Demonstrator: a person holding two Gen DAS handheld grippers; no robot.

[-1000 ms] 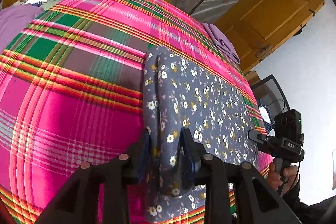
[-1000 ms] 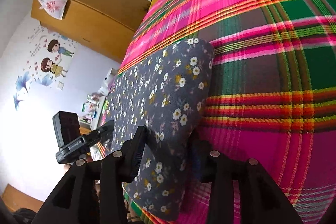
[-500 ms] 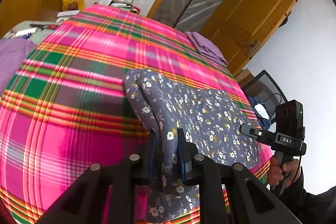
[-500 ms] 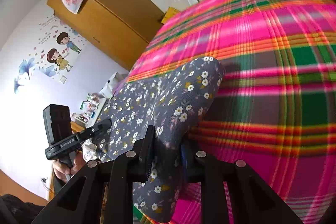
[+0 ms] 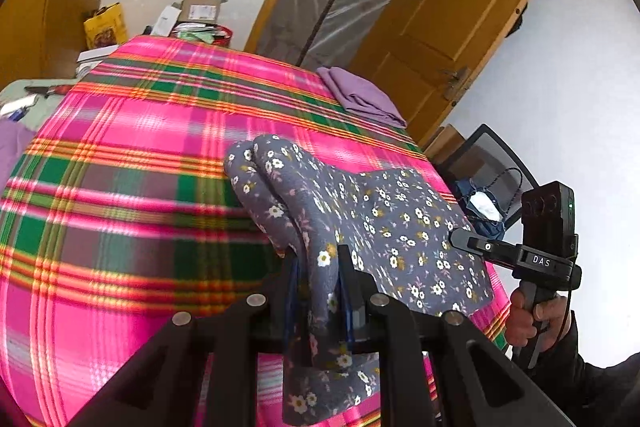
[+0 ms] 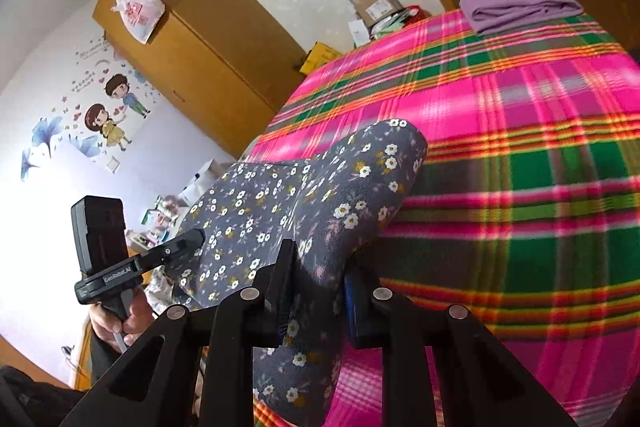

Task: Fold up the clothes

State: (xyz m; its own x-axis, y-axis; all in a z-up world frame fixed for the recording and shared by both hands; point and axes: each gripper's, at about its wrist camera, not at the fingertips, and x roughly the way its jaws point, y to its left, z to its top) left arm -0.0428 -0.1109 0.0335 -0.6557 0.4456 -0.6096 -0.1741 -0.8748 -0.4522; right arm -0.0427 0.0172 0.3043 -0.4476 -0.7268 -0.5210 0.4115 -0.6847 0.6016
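Observation:
A grey floral garment [image 5: 372,223] [image 6: 280,195] hangs between my two grippers above the pink plaid bedspread [image 5: 120,211] [image 6: 520,163]. My left gripper [image 5: 318,267] is shut on its near left edge, and cloth droops below the jaws. My right gripper [image 6: 320,263] is shut on its near right edge the same way. The far fold still rests on the bed. In the left wrist view the right gripper [image 5: 464,239] shows at the right, held by a hand; in the right wrist view the left gripper [image 6: 196,237] shows at the left.
A folded purple cloth [image 5: 360,95] [image 6: 516,3] lies at the bed's far corner. Beyond are a wooden door [image 5: 452,39], a wooden wardrobe [image 6: 192,51] with a plastic bag on top, boxes against the wall [image 5: 200,11], and a chair [image 5: 488,171] beside the bed.
Both grippers closed on the garment's near edge and rose with it. The near part of the cloth now hangs off the bed, bunched up toward the far fold.

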